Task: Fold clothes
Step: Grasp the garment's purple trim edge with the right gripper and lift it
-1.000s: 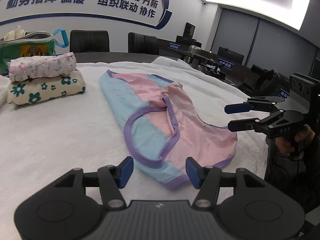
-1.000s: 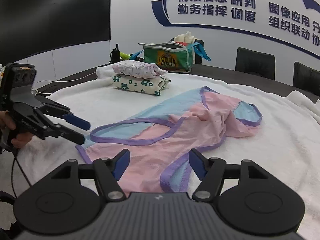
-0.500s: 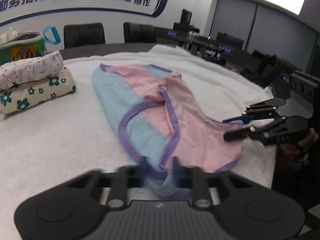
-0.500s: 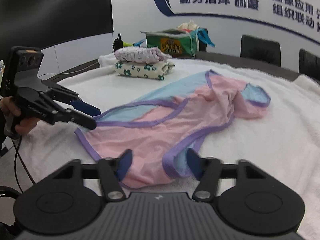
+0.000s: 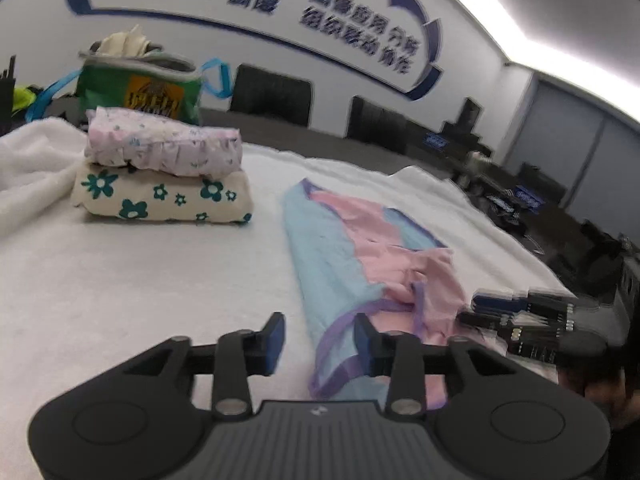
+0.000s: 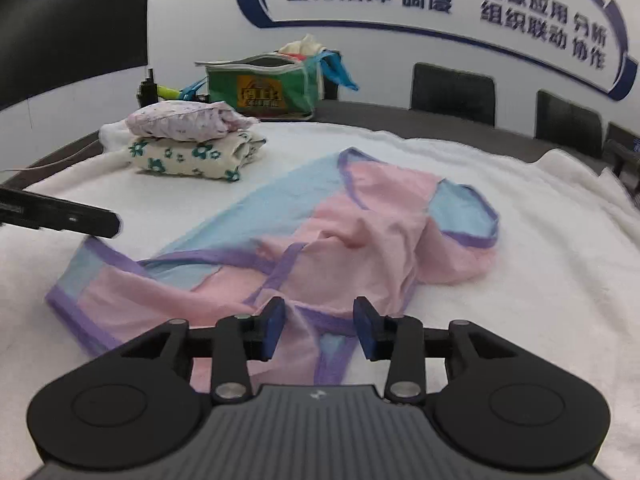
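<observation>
A pink and light-blue garment (image 5: pixel 340 248) with purple trim lies spread on the white towel (image 5: pixel 140 280). My left gripper (image 5: pixel 320 338) hangs low over its near corner. Its jaws are opening, the purple hem lies between them, and the pads are not pressing on it. My right gripper (image 6: pixel 320 324) is over the opposite lower edge of the garment (image 6: pixel 360 232). Its jaws are also opening, with a purple hem loop lying loose between them. The right gripper (image 5: pixel 472 309) shows blurred at the right of the left wrist view. One dark finger (image 6: pixel 80 220) of the left gripper reaches in from the left of the right wrist view.
Two folded floral garments (image 5: pixel 160 176) (image 6: pixel 192 144) are stacked at the far left of the towel (image 6: pixel 540 280). Behind them stands a green bag (image 5: pixel 136 84) (image 6: pixel 272 88) stuffed with cloth. Black chairs (image 6: pixel 452 92) line the table's far side.
Both pairs of jaws narrowed around the garment's near hem half a second ago and have since spread apart. The left view has swung toward the folded stack, and the right gripper has moved in over the garment.
</observation>
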Demonstrator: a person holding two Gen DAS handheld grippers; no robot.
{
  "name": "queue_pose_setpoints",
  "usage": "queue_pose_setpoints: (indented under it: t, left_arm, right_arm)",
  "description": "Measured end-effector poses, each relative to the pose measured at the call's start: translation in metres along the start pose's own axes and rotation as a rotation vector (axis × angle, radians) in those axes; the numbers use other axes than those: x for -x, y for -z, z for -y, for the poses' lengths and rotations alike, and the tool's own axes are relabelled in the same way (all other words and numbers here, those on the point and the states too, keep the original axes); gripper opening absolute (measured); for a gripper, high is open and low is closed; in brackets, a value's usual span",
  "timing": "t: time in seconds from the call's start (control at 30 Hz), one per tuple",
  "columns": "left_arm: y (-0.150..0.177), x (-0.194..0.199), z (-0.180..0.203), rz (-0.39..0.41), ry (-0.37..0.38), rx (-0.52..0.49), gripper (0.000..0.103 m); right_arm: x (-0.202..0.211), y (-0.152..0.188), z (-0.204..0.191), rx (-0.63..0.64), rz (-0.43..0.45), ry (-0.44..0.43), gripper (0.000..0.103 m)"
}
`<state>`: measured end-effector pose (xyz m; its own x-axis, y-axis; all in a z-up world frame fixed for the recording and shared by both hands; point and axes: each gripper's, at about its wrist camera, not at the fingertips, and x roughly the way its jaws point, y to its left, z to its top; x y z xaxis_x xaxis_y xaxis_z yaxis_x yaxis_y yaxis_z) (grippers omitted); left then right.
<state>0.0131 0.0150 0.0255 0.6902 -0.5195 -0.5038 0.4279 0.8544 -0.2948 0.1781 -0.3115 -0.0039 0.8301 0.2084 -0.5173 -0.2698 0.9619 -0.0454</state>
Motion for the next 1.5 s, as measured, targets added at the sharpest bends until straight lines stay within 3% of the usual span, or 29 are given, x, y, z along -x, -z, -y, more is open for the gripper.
queue_pose_setpoints:
  t: [0.07, 0.13, 0.3, 0.5, 0.57, 0.67, 0.7, 0.73, 0.83, 0.93, 1.0, 1.13, 1.2, 1.5]
  left_arm:
    - [0.009, 0.018, 0.002, 0.012, -0.043, -0.070, 0.050]
    - [0.022, 0.030, 0.009, 0.007, -0.065, -0.159, 0.052]
    - [0.045, 0.030, 0.038, -0.045, -0.035, -0.347, 0.053]
    - [0.057, 0.021, 0.077, -0.040, -0.030, -0.544, 0.053]
    - [0.057, 0.024, 0.081, -0.032, -0.029, -0.544, 0.053]
    - [0.056, 0.025, 0.087, -0.019, -0.029, -0.527, 0.060]
    - [0.057, 0.023, 0.090, -0.015, -0.041, -0.528, 0.061]
    - [0.059, 0.018, 0.095, -0.015, -0.065, -0.543, 0.061]
    - [0.065, 0.001, 0.108, -0.026, -0.169, -0.620, 0.061]
    - [0.063, -0.011, 0.111, -0.029, -0.237, -0.626, 0.061]
    - [0.057, -0.010, 0.107, -0.018, -0.253, -0.578, 0.059]
    - [0.044, -0.004, 0.094, 0.018, -0.306, -0.485, 0.042]
    - [0.040, -0.001, 0.088, 0.024, -0.321, -0.445, 0.026]
    - [0.035, 0.012, 0.074, 0.046, -0.362, -0.366, 0.027]
  right_arm:
    - [0.024, 0.001, 0.004, 0.005, 0.078, 0.010, 0.053]
    - [0.050, 0.002, 0.009, 0.009, 0.158, 0.018, 0.055]
    - [0.084, 0.020, -0.003, 0.097, 0.114, -0.103, 0.055]
    - [0.073, 0.043, -0.037, 0.184, 0.010, -0.096, 0.054]
    - [0.067, 0.048, -0.041, 0.229, -0.001, -0.052, 0.051]
    - [0.056, 0.051, -0.042, 0.257, -0.025, -0.011, 0.033]
    - [0.052, 0.050, -0.041, 0.252, -0.035, -0.012, 0.018]
    - [0.051, 0.047, -0.039, 0.236, -0.030, -0.016, 0.013]
    - [0.052, 0.033, -0.034, 0.188, 0.006, -0.024, 0.010]
    - [0.063, 0.016, -0.031, 0.157, 0.069, -0.018, 0.010]
    - [0.069, 0.009, -0.030, 0.158, 0.099, -0.015, 0.010]
    - [0.072, 0.008, -0.028, 0.159, 0.105, -0.007, 0.010]
    - [0.069, 0.009, -0.027, 0.153, 0.099, -0.006, 0.010]
    - [0.067, 0.008, -0.024, 0.127, 0.101, 0.017, 0.010]
